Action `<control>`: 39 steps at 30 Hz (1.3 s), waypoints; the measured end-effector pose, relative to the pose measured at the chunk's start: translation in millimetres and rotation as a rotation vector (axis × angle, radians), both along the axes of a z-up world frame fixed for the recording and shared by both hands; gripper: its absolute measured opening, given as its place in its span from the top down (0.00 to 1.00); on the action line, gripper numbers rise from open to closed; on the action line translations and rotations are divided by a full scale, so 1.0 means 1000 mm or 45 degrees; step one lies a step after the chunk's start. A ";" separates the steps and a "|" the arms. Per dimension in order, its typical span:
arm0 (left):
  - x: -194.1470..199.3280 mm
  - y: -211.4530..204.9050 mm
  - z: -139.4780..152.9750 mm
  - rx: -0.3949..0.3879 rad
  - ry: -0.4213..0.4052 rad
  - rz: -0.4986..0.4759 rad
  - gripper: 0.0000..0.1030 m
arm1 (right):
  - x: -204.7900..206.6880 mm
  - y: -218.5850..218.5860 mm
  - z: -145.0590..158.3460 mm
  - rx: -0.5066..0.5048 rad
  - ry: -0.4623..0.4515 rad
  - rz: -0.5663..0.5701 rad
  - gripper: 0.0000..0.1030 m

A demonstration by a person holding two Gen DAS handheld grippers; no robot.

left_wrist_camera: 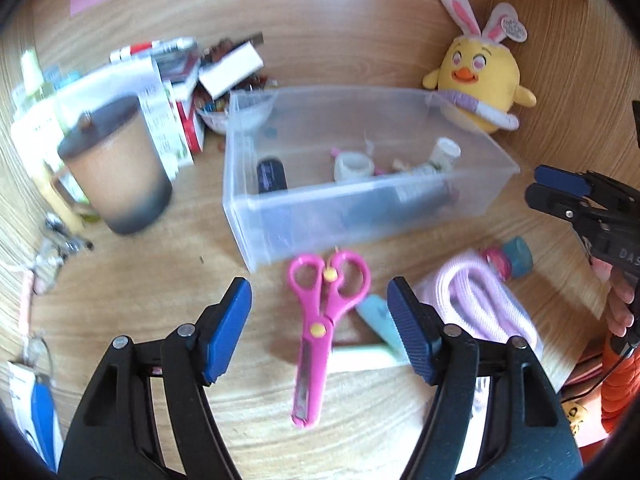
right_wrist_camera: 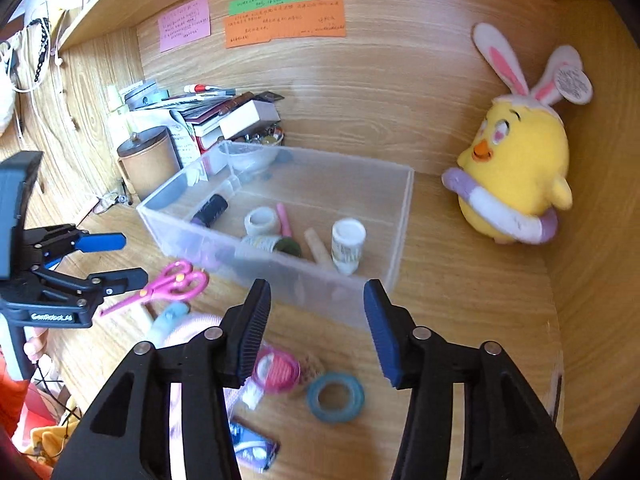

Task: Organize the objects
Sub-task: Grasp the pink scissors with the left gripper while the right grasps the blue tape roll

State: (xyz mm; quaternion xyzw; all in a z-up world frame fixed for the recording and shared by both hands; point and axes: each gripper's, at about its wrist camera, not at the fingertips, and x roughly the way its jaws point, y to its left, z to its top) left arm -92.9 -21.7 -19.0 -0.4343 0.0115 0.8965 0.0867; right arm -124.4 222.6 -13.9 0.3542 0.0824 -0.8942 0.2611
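Note:
A clear plastic bin (left_wrist_camera: 256, 204) (right_wrist_camera: 396, 216) stands on the wooden desk and holds a black tube (left_wrist_camera: 272, 175), a white tape roll (right_wrist_camera: 262, 220), a white bottle (right_wrist_camera: 348, 246) and other small items. Pink scissors (left_wrist_camera: 320, 320) (right_wrist_camera: 168, 284) lie in front of it, handles toward the bin. My left gripper (left_wrist_camera: 320, 328) (right_wrist_camera: 114, 260) hovers open over the scissors, which lie between its fingers with the pads apart from them. My right gripper (right_wrist_camera: 316, 328) (left_wrist_camera: 556, 188) is open and empty above a pink tape roll (right_wrist_camera: 278, 372) and a teal tape roll (right_wrist_camera: 336, 396).
A yellow chick plush (left_wrist_camera: 480, 80) (right_wrist_camera: 520, 184) sits at the back right corner. A brown lidded cup (left_wrist_camera: 116, 168) and stacked boxes and books (right_wrist_camera: 224, 116) crowd the back left. A folded pink cloth (left_wrist_camera: 476, 300) and a pale blue tube (left_wrist_camera: 380, 320) lie beside the scissors.

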 end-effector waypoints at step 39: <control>0.011 -0.006 -0.036 0.056 -0.046 0.015 0.80 | 0.014 0.029 -0.066 -0.020 -0.195 -0.088 0.65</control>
